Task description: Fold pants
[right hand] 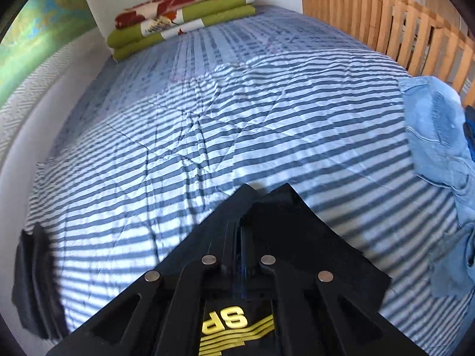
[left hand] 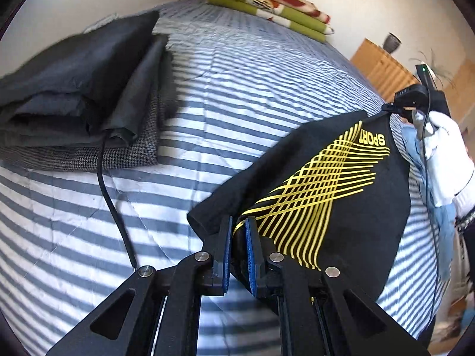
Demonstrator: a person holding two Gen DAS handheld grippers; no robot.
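Black sport pants with yellow crossing lines and the word SPORT hang stretched above the striped bed. My left gripper is shut on one edge of them, the cloth pinched between its blue pads. At the far right of the left wrist view, my right gripper, held by a white-gloved hand, grips the opposite corner. In the right wrist view the right gripper is shut on the black pants, whose cloth drapes over the fingers and hides their tips.
A stack of folded dark and houndstooth garments lies on the bed's left side. Folded green and red blankets sit at the head. Light blue jeans lie at the right edge by a wooden slatted frame. A black cable crosses the striped cover.
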